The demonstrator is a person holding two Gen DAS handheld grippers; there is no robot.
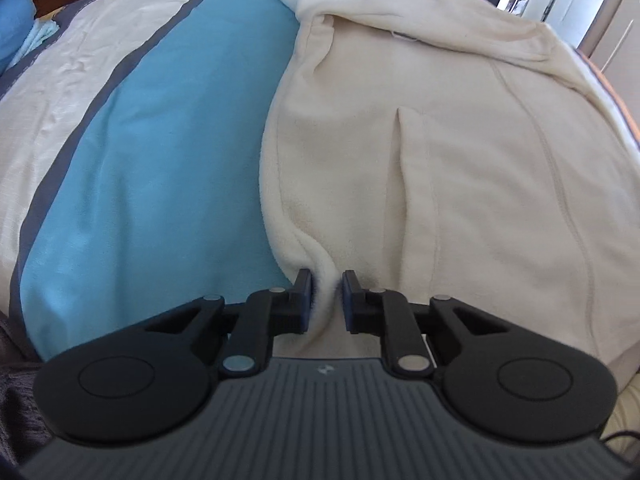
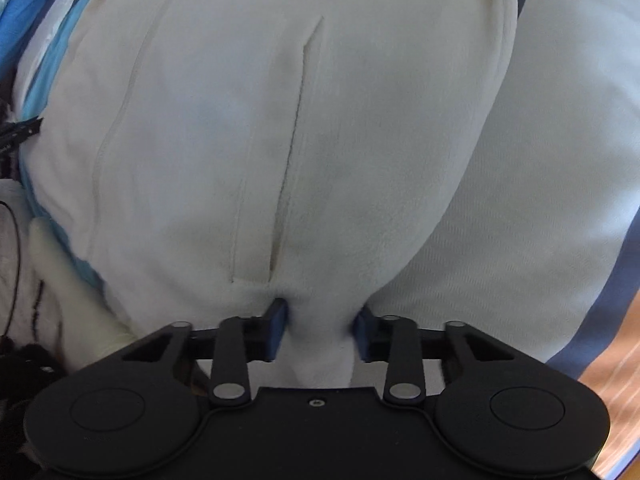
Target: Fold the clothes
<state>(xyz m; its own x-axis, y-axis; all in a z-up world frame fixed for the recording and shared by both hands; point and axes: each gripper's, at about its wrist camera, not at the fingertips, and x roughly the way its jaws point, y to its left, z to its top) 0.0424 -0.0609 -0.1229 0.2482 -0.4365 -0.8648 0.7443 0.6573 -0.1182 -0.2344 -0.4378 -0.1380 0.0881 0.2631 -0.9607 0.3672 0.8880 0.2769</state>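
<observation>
A cream fleece jacket (image 1: 420, 128) lies spread on the bed, collar at the far end, with a slit pocket (image 1: 400, 152) in its near half. My left gripper (image 1: 326, 292) is shut on the jacket's near hem edge, a ridge of fleece pinched between its blue pads (image 1: 306, 296). In the right wrist view the same jacket (image 2: 280, 120) fills the frame with its pocket slit (image 2: 294, 140). My right gripper (image 2: 320, 328) is shut on a thick bunch of the jacket's hem, with its jaws held fairly wide by the fabric.
The bed cover has a turquoise band (image 1: 160, 160), a grey stripe and a cream panel (image 1: 80, 80). A blue pillow (image 1: 12, 20) lies at the far left. A wooden floor (image 2: 612, 392) shows at the bed's right edge. A black cable (image 2: 16, 240) hangs at left.
</observation>
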